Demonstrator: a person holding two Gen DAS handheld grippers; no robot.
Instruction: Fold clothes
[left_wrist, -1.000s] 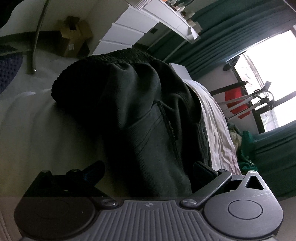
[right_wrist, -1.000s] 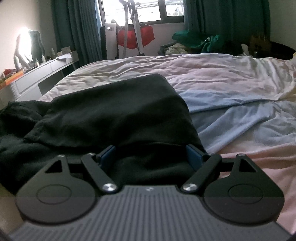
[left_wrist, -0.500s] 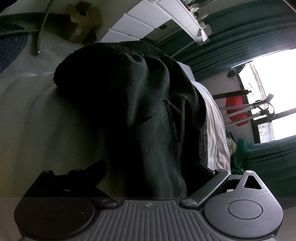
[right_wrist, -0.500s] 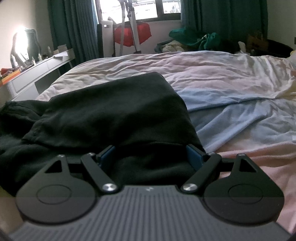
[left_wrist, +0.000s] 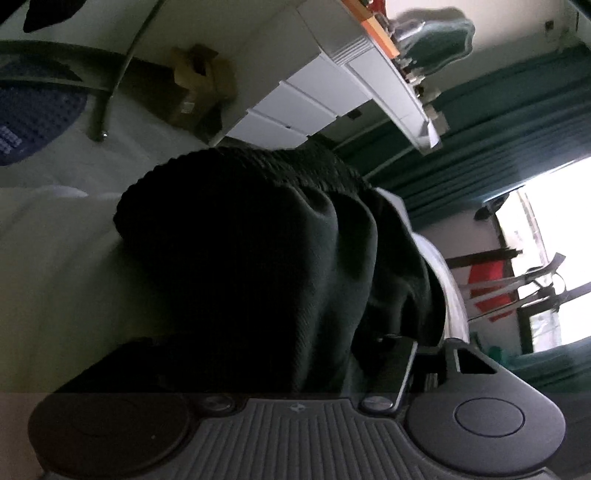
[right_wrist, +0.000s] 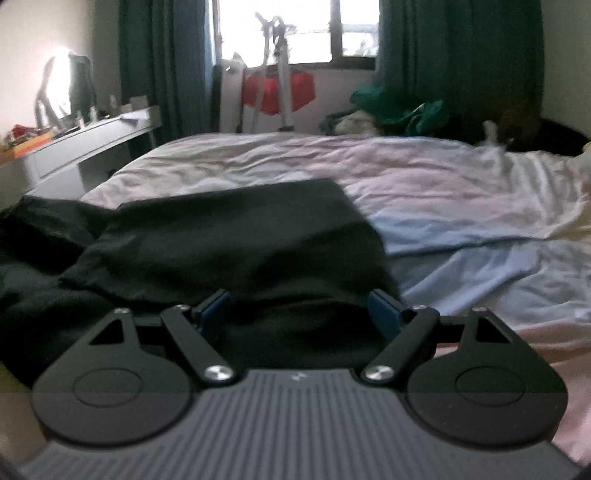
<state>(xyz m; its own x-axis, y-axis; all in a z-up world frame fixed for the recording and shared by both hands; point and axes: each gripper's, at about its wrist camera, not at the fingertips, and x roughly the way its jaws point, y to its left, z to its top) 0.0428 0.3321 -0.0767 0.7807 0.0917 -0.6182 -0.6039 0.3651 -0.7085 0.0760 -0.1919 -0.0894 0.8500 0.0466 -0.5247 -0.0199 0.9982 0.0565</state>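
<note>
A dark green-black garment (right_wrist: 229, 236) with a ribbed waistband (left_wrist: 258, 166) lies on the bed (right_wrist: 443, 192). In the right wrist view my right gripper (right_wrist: 301, 306) is open, its blue-padded fingers (right_wrist: 384, 304) spread wide at the garment's near edge, with cloth lying between them. In the left wrist view the garment (left_wrist: 266, 280) fills the middle and covers my left gripper (left_wrist: 295, 362). Only one finger (left_wrist: 399, 365) shows, at the right; the left finger is hidden in dark cloth, so its state is unclear.
A white dresser (left_wrist: 314, 99) and a cardboard box (left_wrist: 195, 92) stand beside the bed. A desk (right_wrist: 85, 147), green curtains (right_wrist: 458, 62), a red rack (right_wrist: 280, 92) and a clothes pile (right_wrist: 391, 110) lie beyond the bed.
The left gripper has pushed farther into the garment and tilted, so cloth now covers its left finger. The right gripper has pulled back slightly and stays open.
</note>
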